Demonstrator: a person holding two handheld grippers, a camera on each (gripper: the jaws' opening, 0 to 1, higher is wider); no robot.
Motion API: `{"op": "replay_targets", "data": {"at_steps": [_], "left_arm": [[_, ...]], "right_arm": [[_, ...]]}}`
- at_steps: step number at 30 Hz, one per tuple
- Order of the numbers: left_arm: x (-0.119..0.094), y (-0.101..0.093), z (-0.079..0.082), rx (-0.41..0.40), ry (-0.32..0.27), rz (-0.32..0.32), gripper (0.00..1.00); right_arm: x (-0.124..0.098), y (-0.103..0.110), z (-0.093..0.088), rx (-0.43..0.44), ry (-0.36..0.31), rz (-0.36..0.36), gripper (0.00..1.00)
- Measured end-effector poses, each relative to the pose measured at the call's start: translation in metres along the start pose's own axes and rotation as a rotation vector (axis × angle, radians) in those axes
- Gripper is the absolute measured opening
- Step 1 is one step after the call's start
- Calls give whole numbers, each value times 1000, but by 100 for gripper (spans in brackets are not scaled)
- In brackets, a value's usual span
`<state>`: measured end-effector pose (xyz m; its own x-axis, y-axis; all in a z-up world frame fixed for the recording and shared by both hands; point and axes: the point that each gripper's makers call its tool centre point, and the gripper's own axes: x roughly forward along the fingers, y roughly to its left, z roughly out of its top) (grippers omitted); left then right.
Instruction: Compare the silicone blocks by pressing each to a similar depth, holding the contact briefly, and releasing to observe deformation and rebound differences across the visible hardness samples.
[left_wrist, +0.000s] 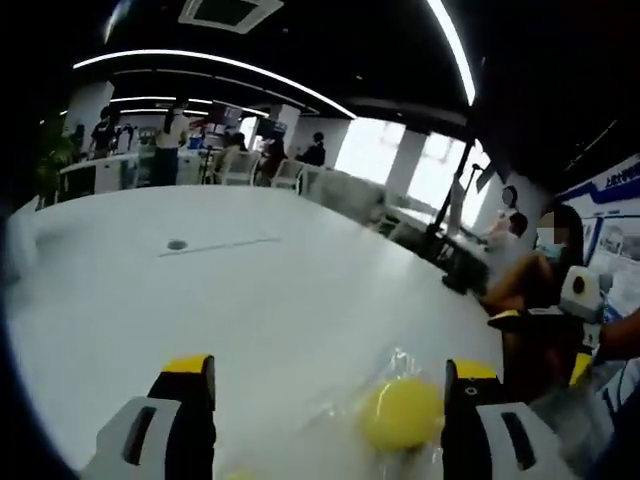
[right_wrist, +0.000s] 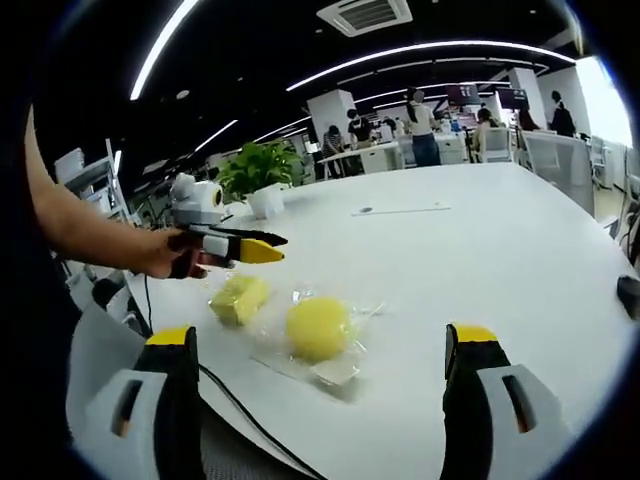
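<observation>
A: Where's the round yellow block?
B: On the desk, bagged, beside the squarish yellow block.
A: Ur tools?
B: Right tool spread, framing it. Left tool spread too, prob lining up a press.

Room dim overhead, dark ceiling; long curved strip lights glow white, bowed by fisheye. Left gripper view: far-right windows blown out, white surface washed with pale glare. Whole frame soft, slightly hazy; near yellow ball blurred, plastic wrap around it shiny. Right gripper view: sharper, surface evenly bright, faint shadow under yellow ball. Straight edges bend toward rim in both. Background people small, indistinct.
</observation>
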<state>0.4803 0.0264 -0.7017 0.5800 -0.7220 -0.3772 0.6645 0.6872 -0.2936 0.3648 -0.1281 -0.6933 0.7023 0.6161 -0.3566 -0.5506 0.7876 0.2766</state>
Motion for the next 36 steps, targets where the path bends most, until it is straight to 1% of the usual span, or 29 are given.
{"op": "replay_targets", "data": {"at_steps": [1, 2, 4, 5, 6, 7, 9, 10, 12, 13, 14, 15, 16, 17, 19, 21, 23, 24, 26, 28, 31, 32, 33, 34, 36], "left_arm": [[-6, -1, 3, -3, -7, -5, 96], [-16, 0, 8, 5, -21, -1, 99], [-30, -1, 20, 43, -72, -11, 100], [-38, 1, 25, 66, -90, 5, 100], [-53, 1, 27, 90, -102, 13, 100], [-61, 2, 26, 97, -102, 15, 100], [-84, 8, 19, 94, -93, 22, 100], [-97, 14, 11, 69, -69, 43, 100], [-115, 25, -7, 66, -9, 95, 100], [-129, 32, -20, 121, 26, 130, 100], [-141, 33, -25, 158, -5, 141, 100], [-149, 34, -28, 134, -24, 151, 100], [-161, 38, -37, 69, -30, 186, 100], [-169, 39, -41, 29, -35, 196, 100], [-184, 43, -46, 15, -55, 232, 100], [-201, 47, -51, 18, -64, 270, 100], [-213, 46, -51, 8, -86, 288, 100], [-220, 41, -51, 4, -89, 287, 100], [-229, 38, -57, -8, -74, 293, 100], [-237, 32, -56, -26, -86, 286, 100], [-242, 25, -61, -23, -77, 290, 100], [-242, 22, -65, -15, -69, 291, 100], [-241, 22, -68, -18, -61, 290, 100], [-241, 21, -74, -22, -55, 291, 100], [-240, 20, -78, -13, -67, 298, 100]], "right_arm": [[1, 0, 1, -1, -2, 1, 96], [3, 0, 1, -12, 4, 1, 96], [6, 0, 1, -25, 10, 1, 96], [7, 0, 2, -29, 10, 2, 96], [7, -1, 3, -34, 10, 3, 96], [8, -1, 3, -39, 14, 4, 96], [8, -4, 2, -71, 25, -1, 96], [8, -5, 2, -79, 29, -4, 96], [8, -7, 1, -85, 36, -6, 96], [7, -8, 1, -82, 38, -7, 96], [7, -8, 1, -83, 42, -3, 96], [6, -7, 1, -77, 43, 4, 96], [6, -3, 6, -31, 11, 23, 96], [4, -7, 7, -29, 7, 10, 96], [2, -9, 7, -37, 5, 3, 96], [2, -10, 4, -56, 25, -3, 96], [2, -8, 2, -79, 36, 1, 96], [1, -7, 1, -92, 38, 5, 96], [-1, -6, 0, -108, 40, 3, 96], [-2, -7, -3, -121, 49, 1, 96], [-4, -6, -9, -142, 63, -3, 96], [-6, -4, -19, -141, 118, 2, 96], [-6, -4, -21, -148, 132, 1, 96], [-6, -2, -18, -174, 105, 6, 96], [-6, -1, -19, -171, 107, 13, 96]]}}
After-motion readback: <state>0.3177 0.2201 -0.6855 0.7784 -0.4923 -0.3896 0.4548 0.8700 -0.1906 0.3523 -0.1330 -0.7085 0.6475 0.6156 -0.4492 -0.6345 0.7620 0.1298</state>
